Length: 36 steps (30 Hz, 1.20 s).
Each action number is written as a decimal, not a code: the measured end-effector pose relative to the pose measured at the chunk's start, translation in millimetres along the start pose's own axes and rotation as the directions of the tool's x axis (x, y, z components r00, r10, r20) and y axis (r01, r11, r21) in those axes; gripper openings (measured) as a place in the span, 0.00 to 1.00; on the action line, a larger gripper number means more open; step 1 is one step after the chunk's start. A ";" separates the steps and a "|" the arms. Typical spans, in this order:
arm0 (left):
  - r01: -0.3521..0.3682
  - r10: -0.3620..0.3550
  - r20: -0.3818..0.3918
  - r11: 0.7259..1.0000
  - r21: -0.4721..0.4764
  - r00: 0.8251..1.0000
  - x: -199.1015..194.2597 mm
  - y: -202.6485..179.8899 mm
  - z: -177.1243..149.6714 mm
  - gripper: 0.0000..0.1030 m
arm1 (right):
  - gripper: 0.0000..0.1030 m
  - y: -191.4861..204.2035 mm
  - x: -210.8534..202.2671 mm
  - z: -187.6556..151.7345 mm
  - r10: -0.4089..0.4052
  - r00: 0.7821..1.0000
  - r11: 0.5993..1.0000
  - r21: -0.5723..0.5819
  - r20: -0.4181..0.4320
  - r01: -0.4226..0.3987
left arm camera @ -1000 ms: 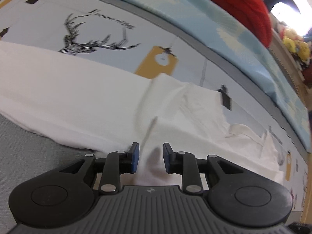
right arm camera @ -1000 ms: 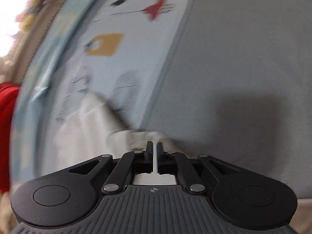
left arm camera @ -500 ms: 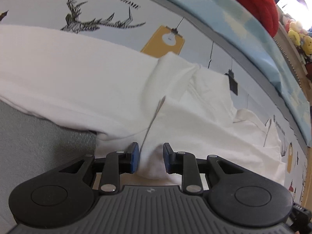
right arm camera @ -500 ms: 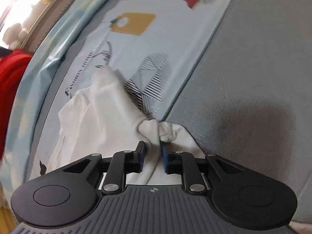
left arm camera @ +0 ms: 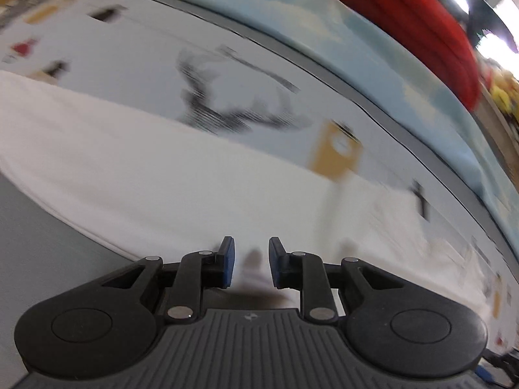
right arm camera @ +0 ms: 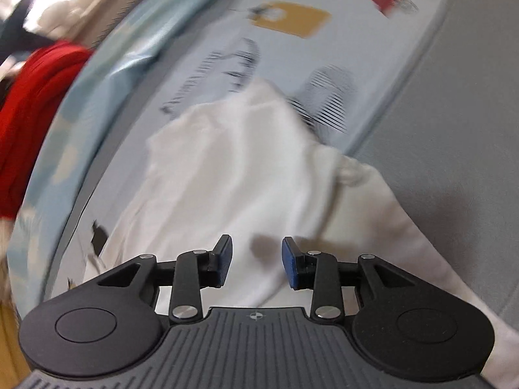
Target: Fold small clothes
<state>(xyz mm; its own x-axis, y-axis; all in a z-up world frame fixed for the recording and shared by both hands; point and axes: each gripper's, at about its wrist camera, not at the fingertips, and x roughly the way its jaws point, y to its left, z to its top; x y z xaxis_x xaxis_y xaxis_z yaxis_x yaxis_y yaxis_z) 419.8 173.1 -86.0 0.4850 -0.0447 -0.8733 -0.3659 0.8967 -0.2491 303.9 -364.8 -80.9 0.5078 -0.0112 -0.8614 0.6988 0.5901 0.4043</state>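
A white garment (left arm camera: 155, 175) lies spread on the printed bed sheet (left arm camera: 129, 64), blurred by motion in the left wrist view. My left gripper (left arm camera: 248, 261) is open just above the garment's near part, with nothing between its blue pads. In the right wrist view the same white garment (right arm camera: 233, 175) lies rumpled, with a bunched end (right arm camera: 350, 168) at the right by the grey band. My right gripper (right arm camera: 256, 259) is open wide above the cloth and holds nothing.
A grey band of the bedding (right arm camera: 460, 129) runs along the right and also shows at the lower left of the left wrist view (left arm camera: 39, 243). A light blue quilt (left arm camera: 373, 52) and a red blanket (left arm camera: 405, 22) lie beyond the sheet. Yellow plush toys (left arm camera: 502, 97) sit at the far right.
My right gripper was shut on the garment's bunched end, then opened and let it go; the cloth now lies loose. My left gripper stayed open and swung across the garment.
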 end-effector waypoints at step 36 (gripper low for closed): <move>-0.224 0.226 0.333 0.974 -0.046 0.916 -51.9 86.8 56.1 0.02 | 0.34 56.8 -23.8 -38.6 0.015 0.997 0.911 -0.412 0.074 0.017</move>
<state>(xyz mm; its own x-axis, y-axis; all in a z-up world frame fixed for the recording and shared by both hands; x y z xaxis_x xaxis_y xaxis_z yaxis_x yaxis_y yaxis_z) 407.4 278.0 -38.8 0.6256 0.3080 -0.7167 -0.5009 0.8630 -0.0664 312.0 -299.8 -49.3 0.5543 -0.0622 -0.8300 0.4377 0.8700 0.2271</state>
